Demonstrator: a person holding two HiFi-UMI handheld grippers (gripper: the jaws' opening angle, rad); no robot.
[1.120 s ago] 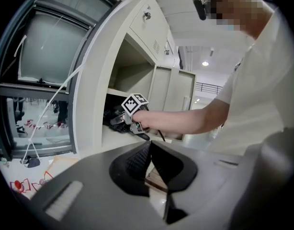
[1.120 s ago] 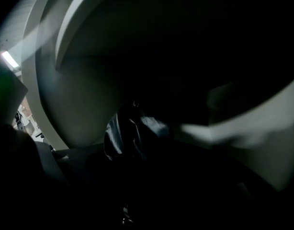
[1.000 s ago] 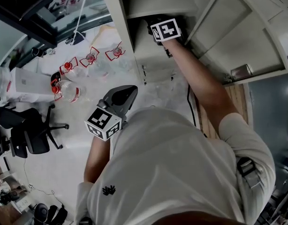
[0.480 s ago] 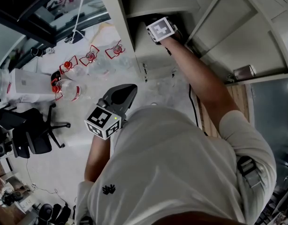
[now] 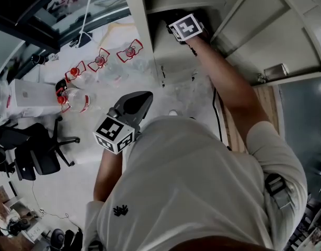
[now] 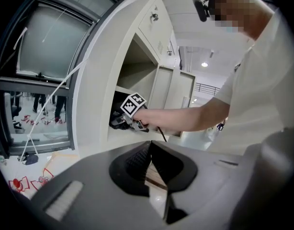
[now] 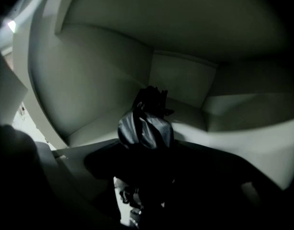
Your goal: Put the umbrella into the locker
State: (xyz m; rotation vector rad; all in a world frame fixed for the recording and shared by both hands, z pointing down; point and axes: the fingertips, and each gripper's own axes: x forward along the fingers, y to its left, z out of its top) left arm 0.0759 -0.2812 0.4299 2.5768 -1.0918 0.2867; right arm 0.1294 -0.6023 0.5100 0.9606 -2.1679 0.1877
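Closest in, the left claw (image 5: pixel 141 99), grey moulded plastic with ribbed black pads, is held by the person's chest, its jaws pressed together on nothing. Farther off, the right claw (image 7: pixel 146 159) reaches into an open compartment of the pale, smooth metal locker (image 7: pixel 89 80). Its jaws are opening, with the umbrella (image 7: pixel 146 128) between them. The umbrella is a folded black bundle of glossy, creased fabric, inside the compartment and pointing toward its far wall.

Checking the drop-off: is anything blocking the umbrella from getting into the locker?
Nothing visible does. The umbrella is already inside the locker compartment, lying between the right gripper's opening fingers.
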